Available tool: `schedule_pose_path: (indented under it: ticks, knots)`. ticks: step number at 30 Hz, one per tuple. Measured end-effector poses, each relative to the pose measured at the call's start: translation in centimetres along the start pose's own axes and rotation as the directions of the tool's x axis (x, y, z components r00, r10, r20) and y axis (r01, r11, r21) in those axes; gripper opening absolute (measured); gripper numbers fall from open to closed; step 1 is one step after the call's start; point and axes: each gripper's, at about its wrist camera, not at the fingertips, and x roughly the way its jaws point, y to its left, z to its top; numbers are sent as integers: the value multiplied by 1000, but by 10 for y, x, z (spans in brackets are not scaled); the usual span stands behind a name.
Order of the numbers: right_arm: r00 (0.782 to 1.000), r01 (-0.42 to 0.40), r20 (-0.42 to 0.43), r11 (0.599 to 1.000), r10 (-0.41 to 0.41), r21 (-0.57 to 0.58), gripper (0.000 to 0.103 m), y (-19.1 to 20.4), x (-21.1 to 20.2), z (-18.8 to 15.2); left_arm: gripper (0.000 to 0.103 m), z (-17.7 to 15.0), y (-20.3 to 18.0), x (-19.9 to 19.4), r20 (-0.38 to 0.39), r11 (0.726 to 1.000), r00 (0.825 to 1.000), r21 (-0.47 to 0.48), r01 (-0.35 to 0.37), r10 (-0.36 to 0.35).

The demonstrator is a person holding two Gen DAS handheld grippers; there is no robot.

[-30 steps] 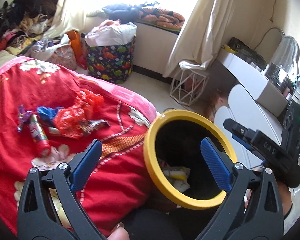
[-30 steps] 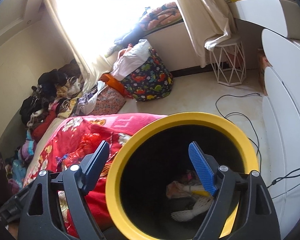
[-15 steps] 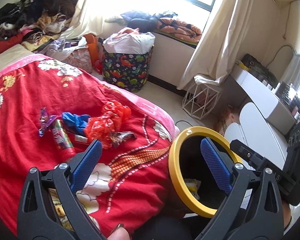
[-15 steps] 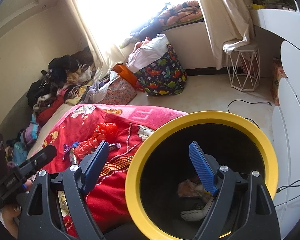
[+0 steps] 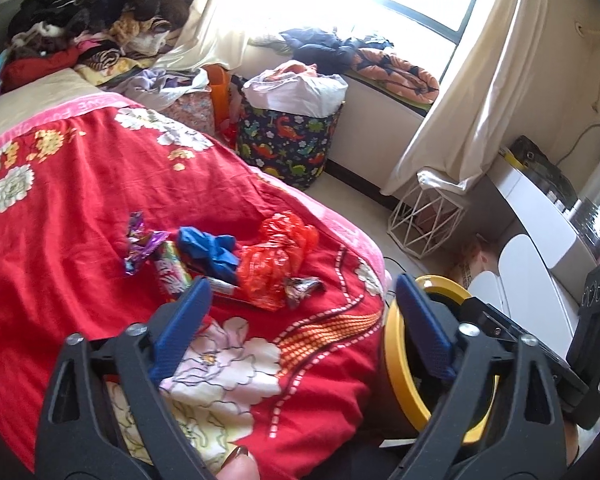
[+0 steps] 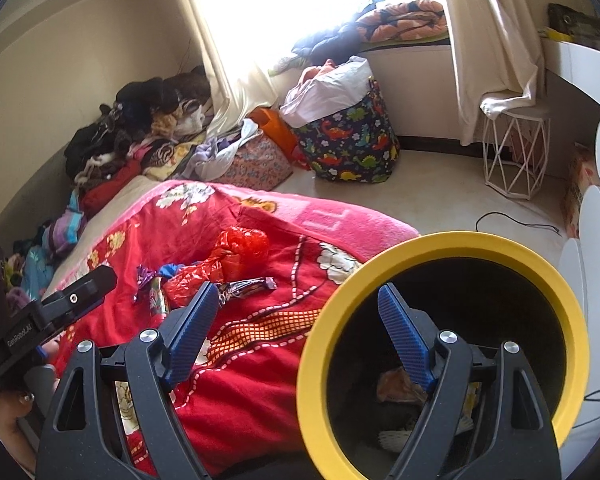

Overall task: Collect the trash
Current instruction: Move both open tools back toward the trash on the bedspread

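The left gripper (image 5: 300, 320) stands wide with nothing between its blue pads (image 5: 180, 324); its jaws have just been closing a little, and they touch nothing. It hangs over the red blanket (image 5: 80, 200) of the bed, at the lower middle of the left wrist frame. The trash lies in one small heap on the blanket, just above the gripper in the frame: a red plastic bag (image 5: 274, 260), a blue crumpled piece (image 5: 212, 250) touching it on the left, a purple foil wrapper (image 5: 140, 246), a shiny tube-shaped wrapper (image 5: 170, 270) and a dark candy wrapper (image 5: 302, 286) at the lower right of the heap. The right gripper (image 6: 296, 320) is also wide and empty; in its frame the left pad is over the blanket and the right pad is in front of the mouth of the bin (image 6: 460, 244). The bin has a yellow rim, stands beside the bed edge at the lower right, and some paper trash (image 6: 396, 384) lies at its bottom. A dinosaur-print basket (image 5: 288, 148) stands on the floor near the window.
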Motion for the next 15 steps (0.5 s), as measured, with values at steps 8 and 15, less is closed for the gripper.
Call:
schedule_pose_path:
  ticks: [8, 15]
  knots:
    - [999, 1, -43, 999, -3, -42, 79, 19, 26, 4, 46, 5, 25, 20, -62, 999, 998, -48, 1, -4]
    - [996, 3, -86, 997, -10, -83, 79, 32, 52, 7, 42, 11, 41, 53, -142, 996, 989, -92, 17, -30]
